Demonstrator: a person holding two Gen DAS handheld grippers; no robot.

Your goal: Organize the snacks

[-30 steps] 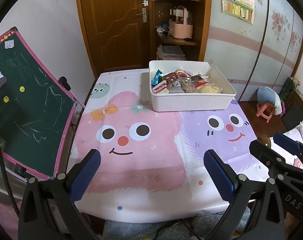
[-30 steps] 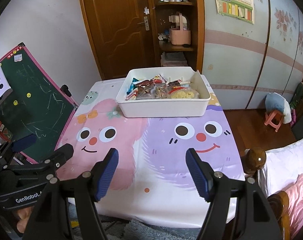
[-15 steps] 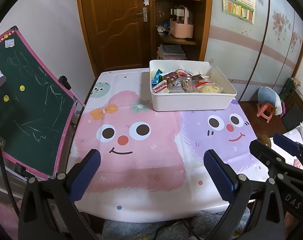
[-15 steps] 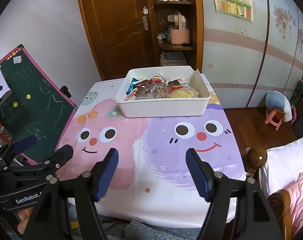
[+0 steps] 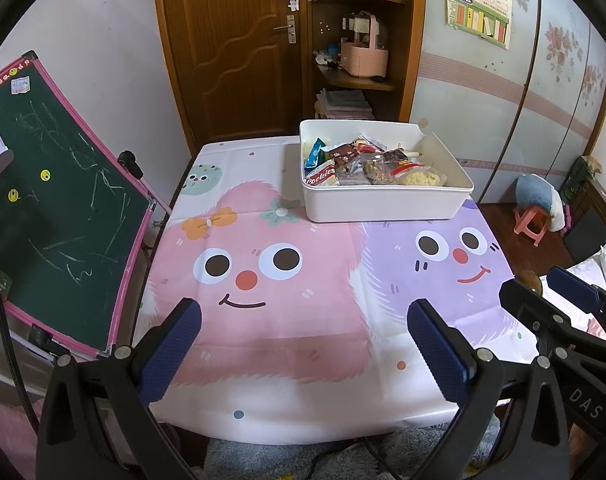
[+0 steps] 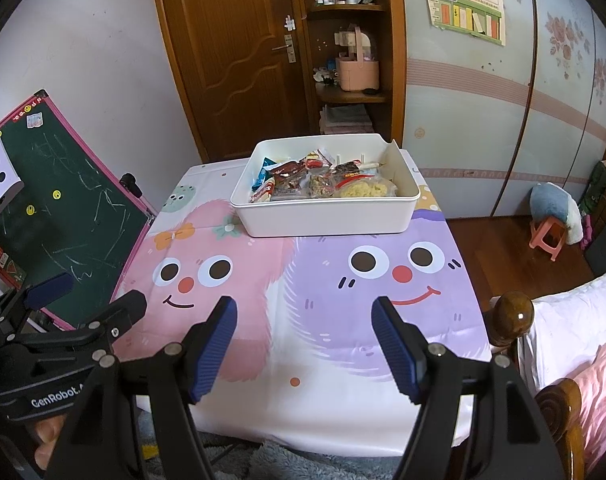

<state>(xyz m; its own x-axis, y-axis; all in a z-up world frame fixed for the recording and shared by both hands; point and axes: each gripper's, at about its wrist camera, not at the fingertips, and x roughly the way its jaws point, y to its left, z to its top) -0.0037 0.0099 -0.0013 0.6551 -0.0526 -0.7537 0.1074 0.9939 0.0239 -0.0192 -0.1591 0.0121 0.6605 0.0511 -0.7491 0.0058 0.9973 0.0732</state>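
A white plastic bin [image 5: 387, 203] [image 6: 327, 218] stands at the far side of the table, filled with several snack packets [image 5: 367, 164] [image 6: 323, 182], among them a Cookies pack and a bag of yellow puffs. My left gripper [image 5: 303, 344] is open and empty over the table's near edge, above the pink monster print. My right gripper [image 6: 305, 344] is open and empty over the near edge, above the purple monster print. Both are far from the bin. The right gripper also shows at the right edge of the left wrist view [image 5: 559, 300].
The tablecloth [image 5: 287, 280] [image 6: 303, 280] has cartoon faces. A green chalkboard [image 5: 51, 200] [image 6: 71, 200] leans at the table's left. A wooden bedpost [image 6: 511, 318] and bedding stand at the right. A door and shelf are behind; a pink stool [image 6: 549, 238] is on the floor.
Both grippers have stayed nearly still and open. The views shifted only slightly. The bin and snacks have not moved.
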